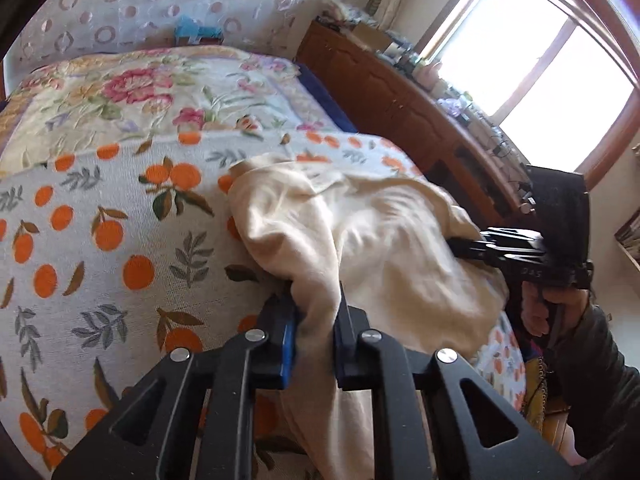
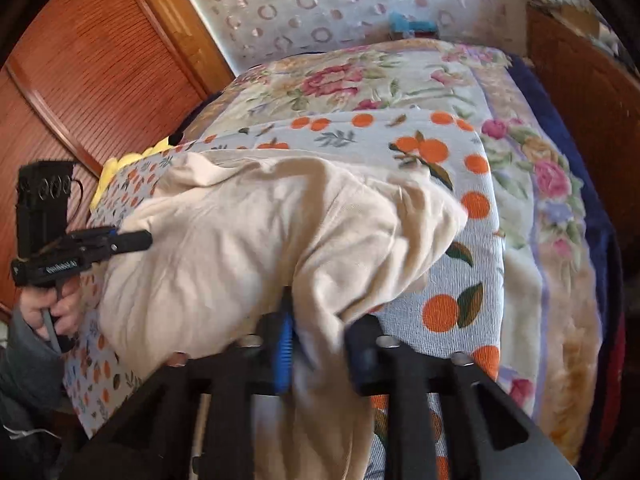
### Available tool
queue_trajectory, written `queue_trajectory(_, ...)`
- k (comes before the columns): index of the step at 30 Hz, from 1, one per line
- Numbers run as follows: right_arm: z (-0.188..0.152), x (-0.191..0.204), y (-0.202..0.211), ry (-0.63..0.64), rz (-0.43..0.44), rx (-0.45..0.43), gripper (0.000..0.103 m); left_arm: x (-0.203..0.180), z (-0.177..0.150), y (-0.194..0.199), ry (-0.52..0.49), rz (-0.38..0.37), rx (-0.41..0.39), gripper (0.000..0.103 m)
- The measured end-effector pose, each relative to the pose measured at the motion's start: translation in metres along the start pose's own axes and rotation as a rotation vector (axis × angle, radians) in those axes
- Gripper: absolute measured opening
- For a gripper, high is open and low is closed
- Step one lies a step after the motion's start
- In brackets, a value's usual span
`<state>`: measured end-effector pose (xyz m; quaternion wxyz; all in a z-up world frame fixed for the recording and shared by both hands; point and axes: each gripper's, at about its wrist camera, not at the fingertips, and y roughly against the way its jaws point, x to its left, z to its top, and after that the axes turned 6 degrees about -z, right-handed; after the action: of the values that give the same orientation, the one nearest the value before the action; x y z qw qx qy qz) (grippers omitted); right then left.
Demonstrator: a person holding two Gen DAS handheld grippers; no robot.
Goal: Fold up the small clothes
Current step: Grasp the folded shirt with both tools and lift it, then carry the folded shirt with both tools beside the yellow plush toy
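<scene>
A cream garment (image 1: 372,232) lies bunched on an orange-print cloth (image 1: 100,220) on the bed. My left gripper (image 1: 316,312) is shut on a fold of the garment's near edge. My right gripper (image 1: 456,248) shows at the right of the left wrist view, its fingers pushed into the garment's far side. In the right wrist view the same cream garment (image 2: 260,240) fills the middle, and my right gripper (image 2: 320,332) is shut on its near edge. My left gripper (image 2: 140,238) shows at the left, its tips at the garment's side.
A floral blanket (image 1: 132,92) covers the bed beyond the orange-print cloth (image 2: 452,184). A wooden dresser (image 1: 400,92) with clutter stands under the window (image 1: 540,60). A wooden wardrobe door (image 2: 92,68) stands at the bed's other side. A curtain (image 2: 320,0) hangs behind the bed.
</scene>
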<state>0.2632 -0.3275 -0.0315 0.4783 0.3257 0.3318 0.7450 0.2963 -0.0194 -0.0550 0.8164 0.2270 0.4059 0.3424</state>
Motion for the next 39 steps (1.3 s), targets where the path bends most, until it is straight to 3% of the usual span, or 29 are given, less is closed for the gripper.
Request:
queue_trajectory(3, 0.013, 0.013, 0.015, 0.050, -0.012, -0.063, 0.015, -0.011, 0.000, 0.038, -0.026, -0.033, -0.064, 0.016)
queue_trajectory(7, 0.047, 0.050, 0.038, 0.139, 0.013, -0.149, 0.015, -0.009, -0.008, 0.102, -0.050, -0.001, -0.174, 0.016)
queue_trajectory(15, 0.121, 0.169, 0.017, 0.357, 0.115, -0.206, 0.015, 0.055, -0.057, 0.219, 0.048, 0.153, -0.327, 0.016)
queue_trajectory(21, 0.166, 0.266, -0.062, 0.523, 0.166, -0.148, 0.015, 0.124, -0.099, 0.242, 0.192, 0.273, -0.354, 0.016)
queue_trajectory(27, 0.218, 0.349, -0.143, 0.648, 0.155, -0.111, 0.015, 0.173, -0.121, 0.246, 0.311, 0.321, -0.393, 0.016)
queue_trajectory(33, 0.240, 0.404, -0.187, 0.716, 0.182, -0.102, 0.015, 0.184, -0.146, 0.262, 0.368, 0.347, -0.471, 0.016)
queue_trajectory(39, 0.234, 0.441, -0.219, 0.791, 0.248, -0.073, 0.015, 0.192, -0.166, 0.277, 0.415, 0.362, -0.517, 0.016)
